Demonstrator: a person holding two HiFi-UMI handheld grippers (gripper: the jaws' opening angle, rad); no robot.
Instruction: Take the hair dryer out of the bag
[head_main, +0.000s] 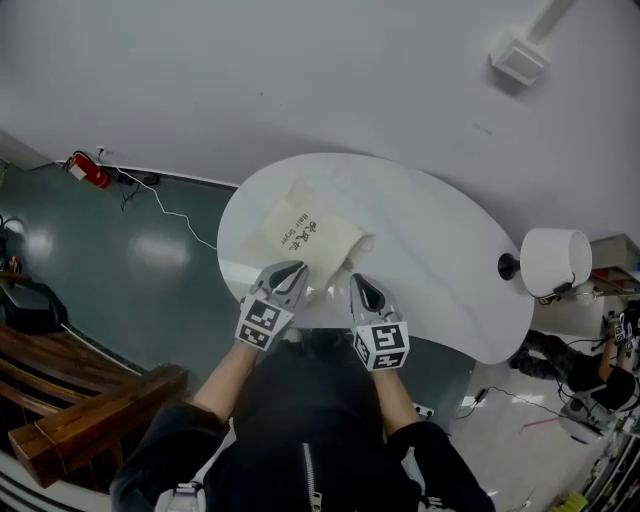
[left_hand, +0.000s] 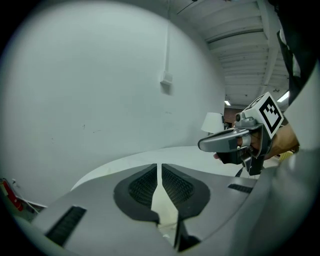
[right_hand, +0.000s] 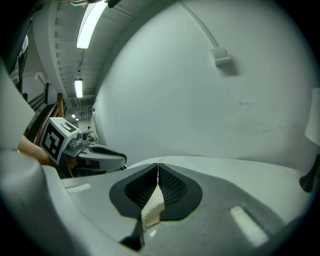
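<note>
We hold left tongs and right tongs fully closed, gripping nothing, poised for approach. The bag lies just ahead of both tips; the hair dryer, unseen, is presumably inside.

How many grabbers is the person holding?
2. The left gripper is at the table's near edge by the bag; the right gripper is beside it. Both are shut.
</note>
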